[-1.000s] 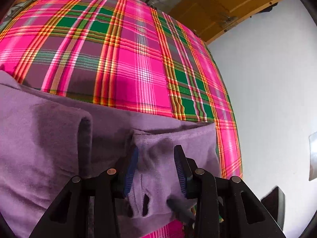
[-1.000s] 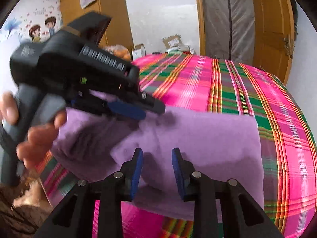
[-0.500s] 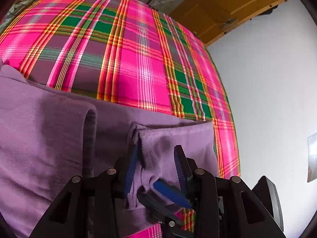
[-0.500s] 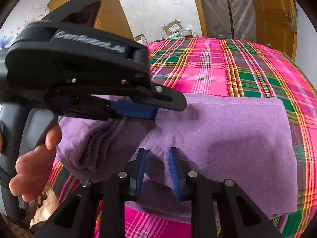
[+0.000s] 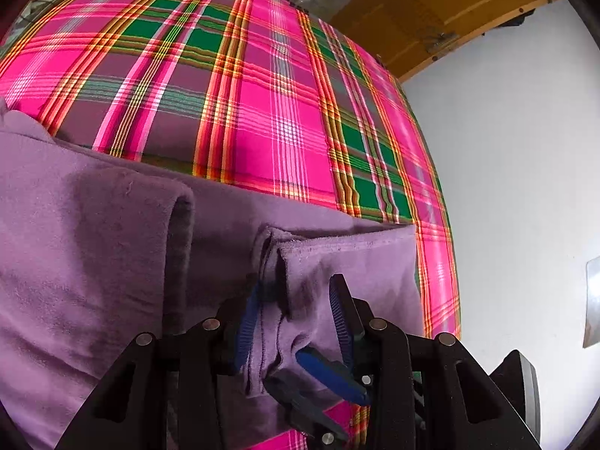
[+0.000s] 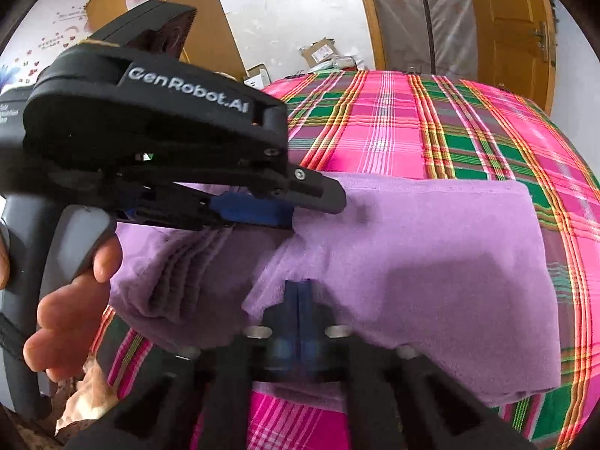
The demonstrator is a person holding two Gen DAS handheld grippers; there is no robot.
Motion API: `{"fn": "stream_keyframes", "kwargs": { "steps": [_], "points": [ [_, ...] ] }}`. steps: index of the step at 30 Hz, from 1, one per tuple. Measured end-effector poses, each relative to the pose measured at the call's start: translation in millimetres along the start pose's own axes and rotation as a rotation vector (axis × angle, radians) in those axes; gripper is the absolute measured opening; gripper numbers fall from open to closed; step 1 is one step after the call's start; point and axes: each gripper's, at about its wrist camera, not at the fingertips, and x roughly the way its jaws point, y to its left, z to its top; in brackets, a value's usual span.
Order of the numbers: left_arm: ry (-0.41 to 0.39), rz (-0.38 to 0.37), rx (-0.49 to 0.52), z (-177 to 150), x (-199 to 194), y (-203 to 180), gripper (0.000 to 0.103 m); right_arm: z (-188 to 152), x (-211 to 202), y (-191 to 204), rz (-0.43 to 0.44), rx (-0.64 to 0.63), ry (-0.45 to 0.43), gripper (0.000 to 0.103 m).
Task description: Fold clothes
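A purple fleece cloth (image 5: 93,247) (image 6: 431,255) lies folded in several layers on a pink and green plaid bedspread (image 5: 262,112). My left gripper (image 5: 294,300) holds a bunched fold of its near corner, jaws standing wide around the thick bundle. From the right wrist camera the left gripper (image 6: 292,206) appears side-on, a hand (image 6: 67,322) around its handle. My right gripper (image 6: 298,292) is shut on the cloth's near edge, blue pads pressed together. Its fingertips (image 5: 318,367) poke in just below the left gripper's pads.
The plaid bedspread (image 6: 450,131) stretches far beyond the cloth. A white wall (image 5: 506,187) runs along its right side. Wooden doors (image 6: 517,37) and cardboard boxes (image 6: 322,52) stand past the bed's far end. The bed's near edge is right under the grippers.
My right gripper moved in beside the left one and went from open to shut on the cloth's near edge. The left gripper kept its hold and jaw width.
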Motion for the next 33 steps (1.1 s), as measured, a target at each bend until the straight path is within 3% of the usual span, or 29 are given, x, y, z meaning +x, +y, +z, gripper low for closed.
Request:
{"fn": "stream_keyframes", "kwargs": {
  "steps": [6,11,13,15,20,21,22,23,33],
  "points": [
    [0.000,0.001,-0.005,-0.1,0.0,1.3,0.038,-1.1,-4.7,-3.1,0.133,0.042,0.004,0.000],
    [-0.001,0.001,-0.008,-0.2,0.1,2.4,0.038,5.8,1.0,-2.5,0.070,0.049,0.000,0.005],
    [0.000,0.001,-0.010,-0.4,0.1,3.2,0.038,8.0,5.0,0.7,0.049,0.040,0.005,0.018],
    [0.000,0.002,-0.011,-0.7,0.0,4.1,0.038,10.1,9.0,4.0,0.029,0.031,0.009,0.021],
    [0.003,0.000,-0.008,-1.5,-1.4,4.2,0.038,14.6,17.8,11.5,-0.015,0.013,0.019,0.021],
    [0.003,-0.001,-0.010,-1.4,-1.8,4.7,0.038,11.5,14.6,10.2,0.003,0.027,0.015,0.018],
    [0.004,-0.001,-0.011,-1.2,-1.9,5.2,0.038,9.4,11.8,8.9,0.019,0.039,0.012,0.006],
    [0.005,-0.002,-0.011,-1.0,-2.0,5.4,0.038,10.2,10.0,7.4,0.031,0.045,0.011,0.004],
    [0.003,-0.005,-0.030,0.6,-5.4,12.0,0.038,6.6,12.8,15.4,0.110,-0.013,0.061,0.003]
  ]
}}
